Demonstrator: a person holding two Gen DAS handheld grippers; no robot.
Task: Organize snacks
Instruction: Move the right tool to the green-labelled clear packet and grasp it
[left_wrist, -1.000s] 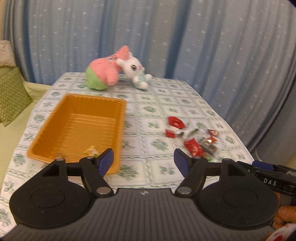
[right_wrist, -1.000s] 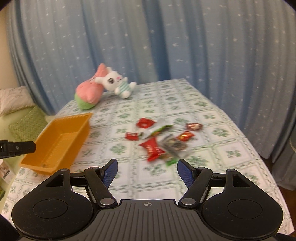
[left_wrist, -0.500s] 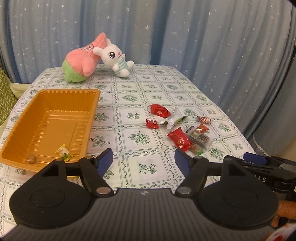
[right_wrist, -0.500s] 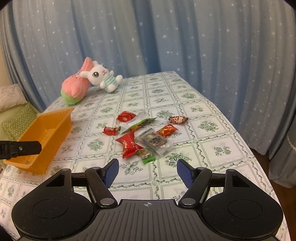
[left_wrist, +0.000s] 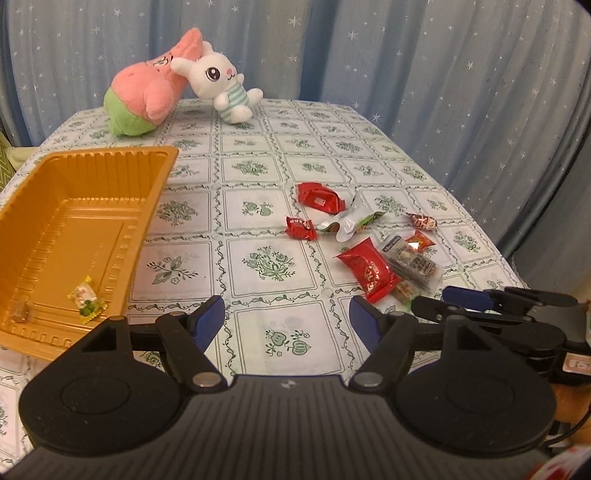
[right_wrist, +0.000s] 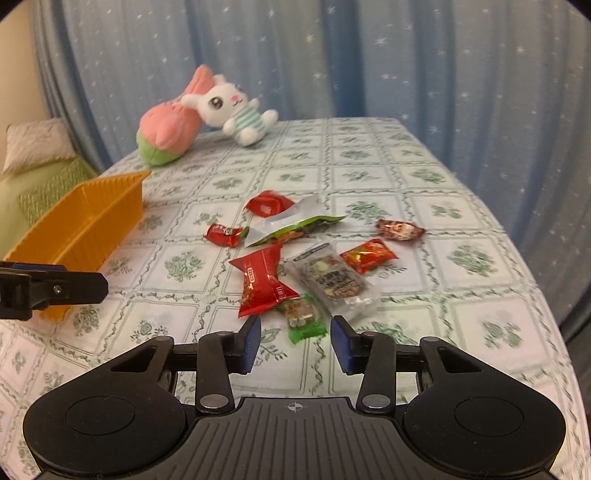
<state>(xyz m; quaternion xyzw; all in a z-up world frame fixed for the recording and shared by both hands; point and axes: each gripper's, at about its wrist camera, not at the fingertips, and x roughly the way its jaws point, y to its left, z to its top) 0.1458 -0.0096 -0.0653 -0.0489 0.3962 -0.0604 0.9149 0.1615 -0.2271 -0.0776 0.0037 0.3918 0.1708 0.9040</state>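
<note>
An orange tray (left_wrist: 110, 192) sits at the table's left and holds a yellow-green candy (left_wrist: 86, 301) and a small brown one (left_wrist: 20, 314). It also shows in the right wrist view (right_wrist: 81, 225). Several wrapped snacks lie in a loose pile right of it: a big red packet (right_wrist: 264, 282), a clear packet (right_wrist: 330, 278), a small green-ended candy (right_wrist: 303, 317). My left gripper (left_wrist: 286, 325) is open and empty above the table's front. My right gripper (right_wrist: 295, 345) is open and empty, just before the green-ended candy.
A pink-and-green plush (left_wrist: 147, 96) and a white rabbit plush (left_wrist: 221, 86) lie at the table's far edge. Blue starred curtains hang behind. The table's right edge (right_wrist: 535, 280) drops off close to the snacks. A green cushion (right_wrist: 44, 192) lies off to the left.
My right gripper has moved forward and down toward the snack pile, and its fingers have narrowed. My left gripper has swung right, away from the tray.
</note>
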